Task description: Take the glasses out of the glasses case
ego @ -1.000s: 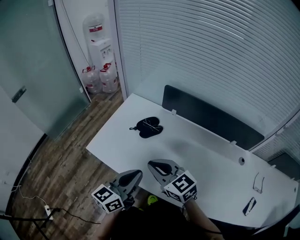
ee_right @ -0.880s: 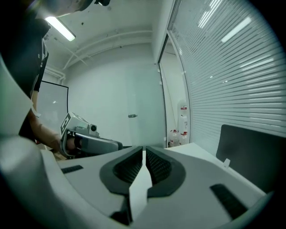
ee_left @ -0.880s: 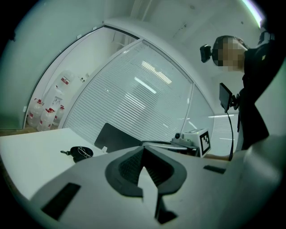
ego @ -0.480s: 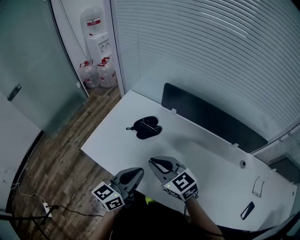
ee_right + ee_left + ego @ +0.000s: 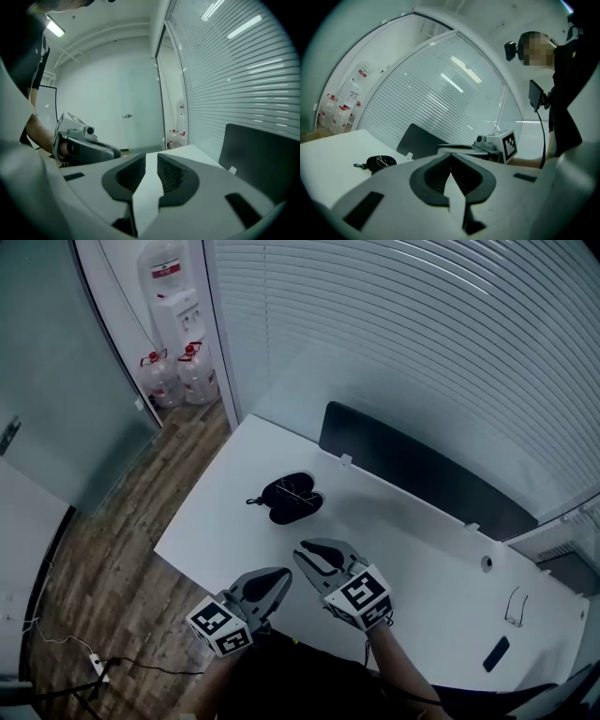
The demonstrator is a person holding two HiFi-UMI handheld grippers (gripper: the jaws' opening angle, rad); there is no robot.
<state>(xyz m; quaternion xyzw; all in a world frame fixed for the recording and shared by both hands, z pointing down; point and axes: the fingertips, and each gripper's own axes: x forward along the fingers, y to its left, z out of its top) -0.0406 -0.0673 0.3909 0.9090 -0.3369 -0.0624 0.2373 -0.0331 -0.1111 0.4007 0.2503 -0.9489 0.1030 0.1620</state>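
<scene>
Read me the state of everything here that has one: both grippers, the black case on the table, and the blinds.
left gripper: shut, nothing in it.
right gripper: jaws slightly apart, have just been opening, nothing between them.
glasses case: lying on the table, clear of both grippers; too small to tell whether it is open or closed.
blinds: lowered, slats closed.

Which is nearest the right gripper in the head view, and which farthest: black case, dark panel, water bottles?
From the right gripper, whose empty jaws have just been opening:
1. black case, just ahead.
2. dark panel, behind the case.
3. water bottles, far back left.
</scene>
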